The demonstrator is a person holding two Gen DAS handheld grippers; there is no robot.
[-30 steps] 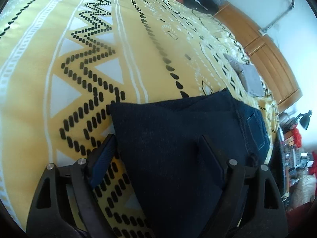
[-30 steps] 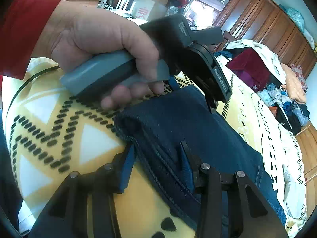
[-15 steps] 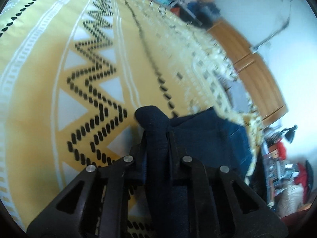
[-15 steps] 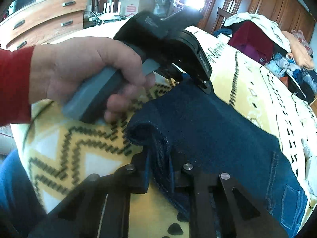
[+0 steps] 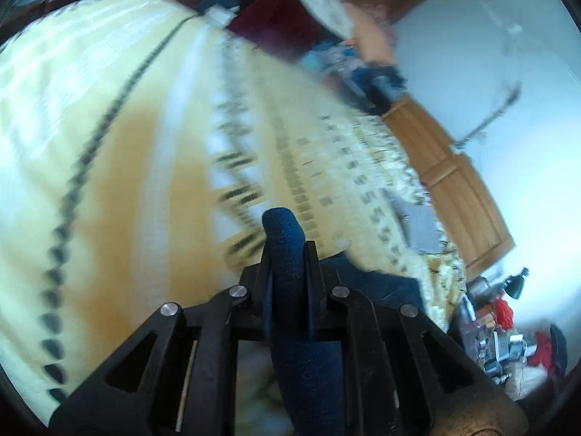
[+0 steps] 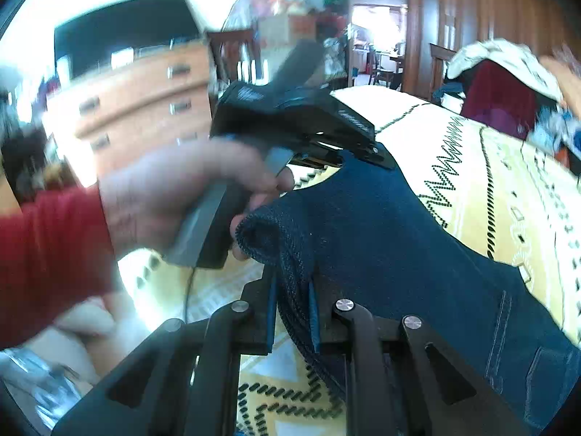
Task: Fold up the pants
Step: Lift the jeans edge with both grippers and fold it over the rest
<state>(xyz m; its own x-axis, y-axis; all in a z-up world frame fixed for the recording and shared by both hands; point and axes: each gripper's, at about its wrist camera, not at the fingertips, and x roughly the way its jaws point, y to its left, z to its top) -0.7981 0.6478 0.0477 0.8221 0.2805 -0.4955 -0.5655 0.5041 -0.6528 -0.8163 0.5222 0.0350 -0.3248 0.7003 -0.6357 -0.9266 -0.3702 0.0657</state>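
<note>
Item: pants (image 6: 381, 239), dark denim, on my patterned bedspread (image 6: 508, 167); both corners pinched in left gripper (image 5: 287, 254) and right gripper (image 6: 292, 290), lifted; fold begun, laying over remains

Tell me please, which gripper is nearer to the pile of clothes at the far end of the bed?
Left. The left gripper grips the pants at the corner toward the clothes pile; the right gripper holds the nearer corner.

Left gripper (image 5: 288, 254), right gripper (image 6: 292, 290): both clamped.
</note>
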